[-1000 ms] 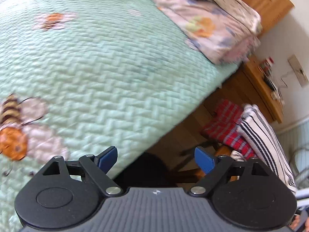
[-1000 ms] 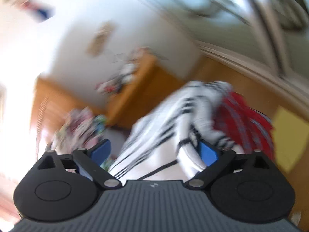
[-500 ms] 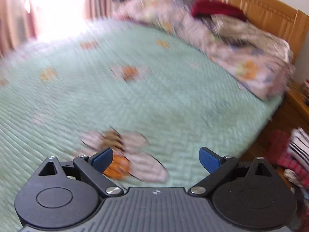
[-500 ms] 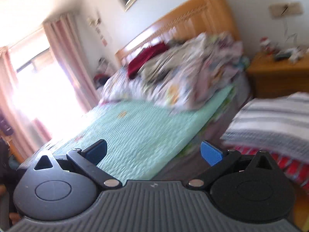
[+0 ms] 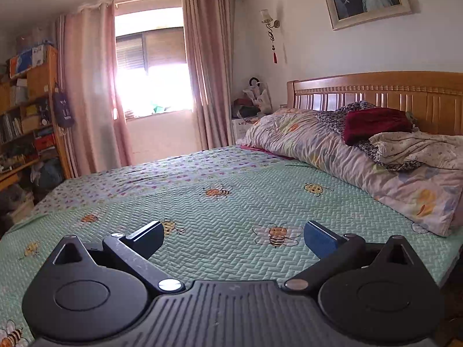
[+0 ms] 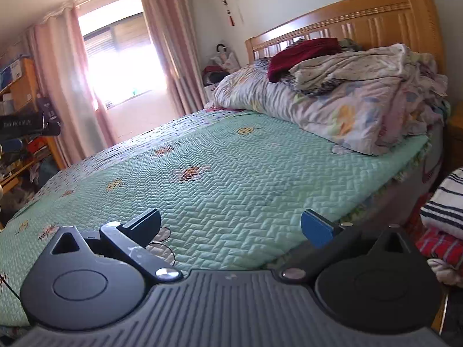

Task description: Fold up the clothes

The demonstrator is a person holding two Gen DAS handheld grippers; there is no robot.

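A green quilted bedspread with bee prints covers the bed. My left gripper hangs open over it, nothing between its blue pads. My right gripper is open too, above the bed's near edge, empty. A white top with dark stripes lies folded on a red plaid garment at the right edge of the right wrist view, beside the bed. A dark red garment and a pale floral one lie crumpled on the rolled duvet by the headboard.
A wooden headboard stands at the far right. Pink curtains frame a bright window. Cluttered wooden shelves line the left wall. A nightstand sits right of the bed.
Both grippers swung up from the clothes pile and floor beside the bed to face across the bed. The striped top that lay between the right fingers is now off to the right.
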